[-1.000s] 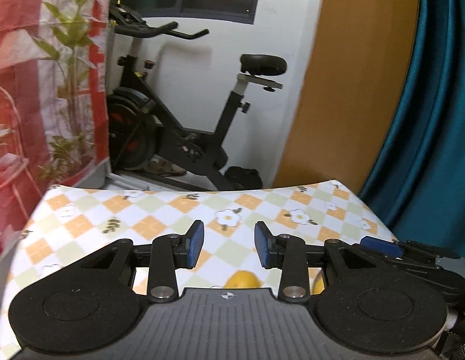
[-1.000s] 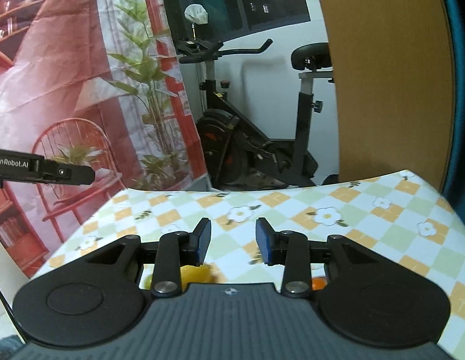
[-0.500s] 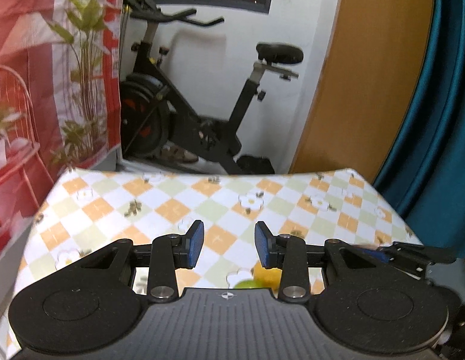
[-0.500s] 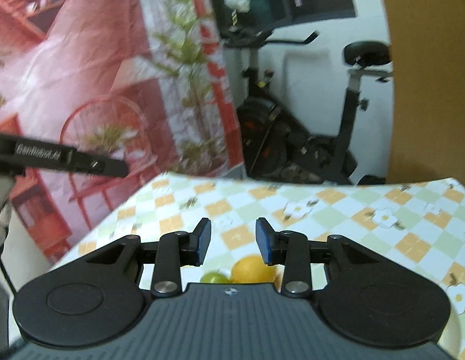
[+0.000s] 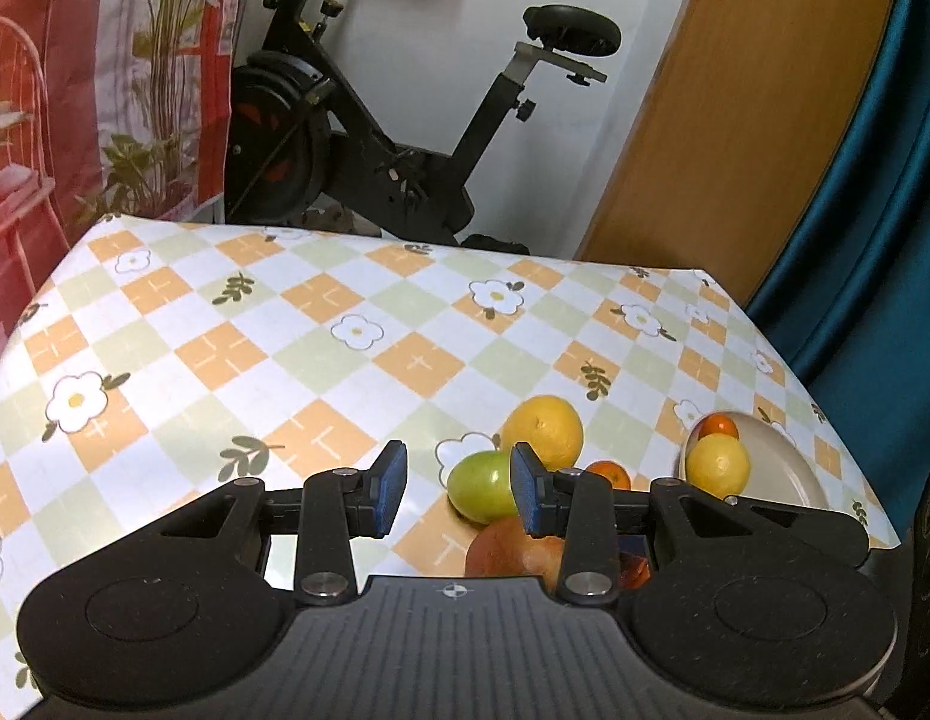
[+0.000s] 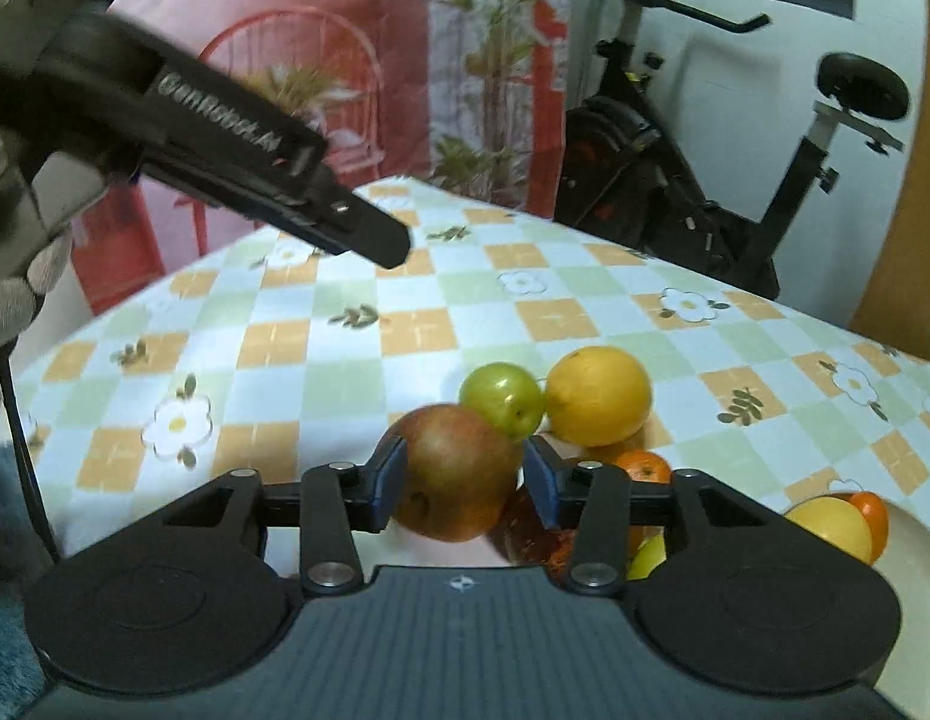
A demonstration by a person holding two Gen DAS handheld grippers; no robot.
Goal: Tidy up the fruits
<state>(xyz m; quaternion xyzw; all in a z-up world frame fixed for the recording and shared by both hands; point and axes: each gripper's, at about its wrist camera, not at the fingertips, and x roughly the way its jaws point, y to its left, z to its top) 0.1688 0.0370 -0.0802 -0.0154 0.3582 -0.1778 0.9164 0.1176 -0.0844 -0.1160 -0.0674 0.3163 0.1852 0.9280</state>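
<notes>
Even, fairly bright indoor light falls from above, leaving only soft, short shadows under the fruit on the tabletop. The left wrist view is sharp. The right wrist view is smeared by motion blur, worst on the backdrop and the left gripper crossing it. Fisheye distortion bends the tabletop edges, door and curtain. No strong glare.

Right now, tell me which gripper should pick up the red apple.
Right. The right gripper already straddles the red apple, its jaws opening around it. The left gripper has only tablecloth between its fingers, beside the green apple.
</notes>
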